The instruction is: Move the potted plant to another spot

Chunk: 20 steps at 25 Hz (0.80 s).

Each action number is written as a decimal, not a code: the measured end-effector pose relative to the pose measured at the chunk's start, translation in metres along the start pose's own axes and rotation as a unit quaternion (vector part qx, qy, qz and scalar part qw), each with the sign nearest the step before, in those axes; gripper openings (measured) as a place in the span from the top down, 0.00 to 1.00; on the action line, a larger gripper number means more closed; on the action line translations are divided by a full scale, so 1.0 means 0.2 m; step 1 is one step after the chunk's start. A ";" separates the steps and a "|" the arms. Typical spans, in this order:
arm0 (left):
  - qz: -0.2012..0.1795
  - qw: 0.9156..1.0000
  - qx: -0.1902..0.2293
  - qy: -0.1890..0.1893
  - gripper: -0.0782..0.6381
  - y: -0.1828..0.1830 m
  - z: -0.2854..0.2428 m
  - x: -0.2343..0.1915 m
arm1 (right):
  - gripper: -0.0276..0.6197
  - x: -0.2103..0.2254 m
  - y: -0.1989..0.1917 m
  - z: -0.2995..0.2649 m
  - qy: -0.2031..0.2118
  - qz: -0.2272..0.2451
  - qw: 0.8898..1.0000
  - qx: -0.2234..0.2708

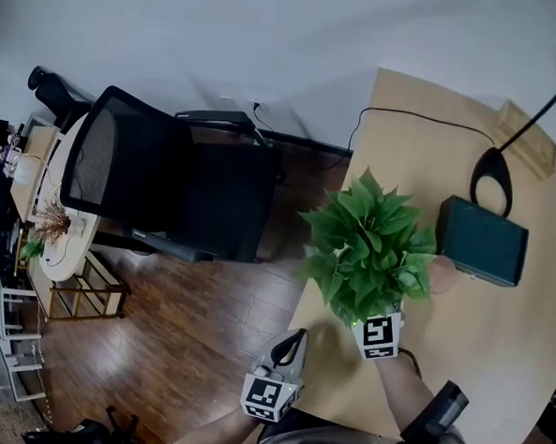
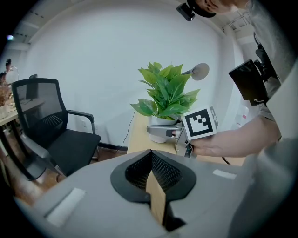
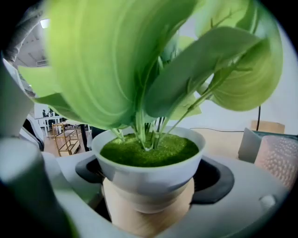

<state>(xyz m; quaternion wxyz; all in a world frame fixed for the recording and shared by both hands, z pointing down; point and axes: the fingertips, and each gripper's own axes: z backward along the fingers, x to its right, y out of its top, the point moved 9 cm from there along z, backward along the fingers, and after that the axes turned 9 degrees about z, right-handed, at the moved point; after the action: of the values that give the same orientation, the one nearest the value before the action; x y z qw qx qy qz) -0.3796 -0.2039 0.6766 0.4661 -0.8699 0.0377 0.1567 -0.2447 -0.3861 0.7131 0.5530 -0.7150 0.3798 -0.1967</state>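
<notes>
The right gripper's [image 2: 157, 132] black ribbed pads [image 3: 213, 180] stand wide, one at 9 o'clock and one at 3 o'clock of the white round ceramic pot [image 3: 149, 179]. A dark gap shows on each side, so the pot sits between the jaws without being pinched. It stands upright on the light wooden table [image 1: 498, 314], filled with green moss, and the broad green leaves [image 1: 370, 245] of its plant spread over the gripper. A person's hand [image 2: 219, 144] holds this gripper from 3 o'clock in the left gripper view.

The left gripper's [image 2: 151, 155] black pads meet at their tips with nothing between them. In the head view it hovers at 7 o'clock of the plant, by the table's near left edge, apart from the pot.

In the head view, the plant stands on the left part of the table. A dark teal rectangular box [image 1: 481, 240] lies at 3 o'clock of it, just beside the leaves. A black lamp with an oval ring base [image 1: 493, 178] stands at 1 o'clock. A black mesh office chair [image 1: 168, 177] stands at 9 o'clock on the brown wooden floor [image 1: 187, 323].
</notes>
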 end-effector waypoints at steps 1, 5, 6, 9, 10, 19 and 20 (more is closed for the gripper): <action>-0.001 1.000 0.001 0.002 0.90 0.00 0.01 0.00 | 0.13 0.00 0.00 0.00 0.000 -0.004 1.000 0.002; -0.008 1.000 0.004 0.008 0.90 0.00 0.06 -0.04 | 0.13 -0.01 0.02 -0.02 0.002 -0.020 1.000 0.009; -0.007 1.000 0.003 0.007 0.90 0.00 0.07 -0.04 | 0.13 -0.02 0.02 -0.02 0.003 -0.024 1.000 0.011; -0.008 1.000 0.002 0.006 0.90 -0.01 0.10 -0.05 | 0.13 -0.03 0.01 -0.02 0.010 -0.027 0.999 0.018; -0.009 1.000 0.002 0.007 0.90 -0.02 0.10 -0.05 | 0.14 -0.03 0.01 -0.01 0.014 -0.025 0.999 0.021; -0.011 1.000 0.010 0.012 0.90 0.00 0.07 -0.02 | 0.14 -0.03 0.00 0.02 0.035 -0.021 0.999 0.035; -0.012 1.000 0.012 0.012 0.90 0.01 0.07 -0.02 | 0.14 -0.03 0.01 0.02 0.035 -0.021 0.998 0.037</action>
<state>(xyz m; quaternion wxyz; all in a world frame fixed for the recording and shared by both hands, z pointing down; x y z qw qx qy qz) -0.3878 -0.1945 0.6695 0.4776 -0.8666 0.0350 0.1406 -0.2464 -0.3785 0.7103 0.5613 -0.6942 0.3763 -0.2477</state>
